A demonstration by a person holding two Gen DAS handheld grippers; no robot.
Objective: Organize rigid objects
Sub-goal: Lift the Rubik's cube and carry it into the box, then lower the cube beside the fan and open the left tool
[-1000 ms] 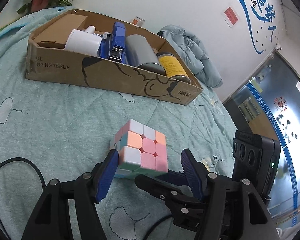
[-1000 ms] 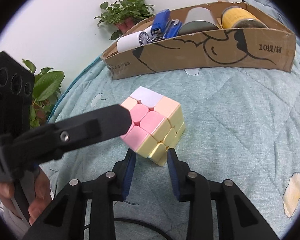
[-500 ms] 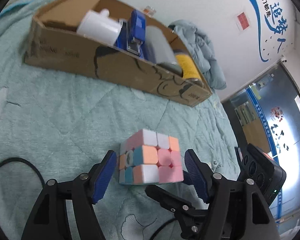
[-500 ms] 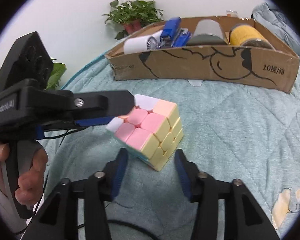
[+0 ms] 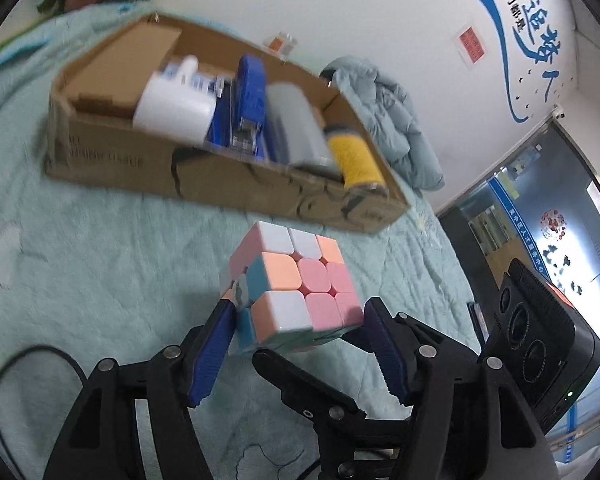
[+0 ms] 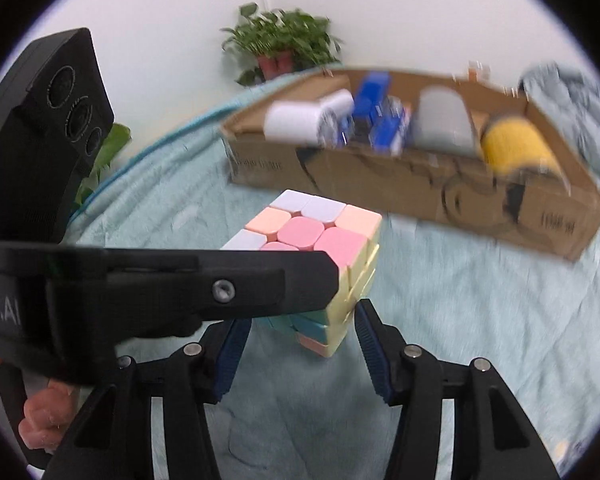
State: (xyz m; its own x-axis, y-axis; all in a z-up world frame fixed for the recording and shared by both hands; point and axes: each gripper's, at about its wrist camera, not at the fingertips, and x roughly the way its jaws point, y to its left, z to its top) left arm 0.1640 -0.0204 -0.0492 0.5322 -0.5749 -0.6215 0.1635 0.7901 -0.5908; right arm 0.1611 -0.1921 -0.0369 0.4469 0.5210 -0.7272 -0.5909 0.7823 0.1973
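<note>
A pastel puzzle cube [image 5: 296, 292] hangs above the teal quilt, and my left gripper [image 5: 298, 312] is shut on it, blue pads pressing its two sides as the jaws close. From the right wrist view the cube [image 6: 312, 232] sits behind the left gripper's finger [image 6: 260, 280]. My right gripper [image 6: 300, 320] stands open just under the cube's lower corner, its pads apart from the cube. Its finger [image 5: 300, 376] passes below the cube in the left wrist view.
A long cardboard box [image 5: 140, 164] lies beyond on the quilt [image 5: 80, 260], holding a white cylinder [image 5: 172, 112], a blue stapler [image 5: 248, 100], a grey cylinder [image 5: 296, 128] and a yellow can [image 5: 352, 156]. Potted plants [image 6: 284, 44] stand by the wall. A hand [image 6: 44, 420] holds the left gripper.
The right gripper's jaws spread and let go of the cube's corner. The left gripper now holds the cube alone and has carried it up, closer to the box.
</note>
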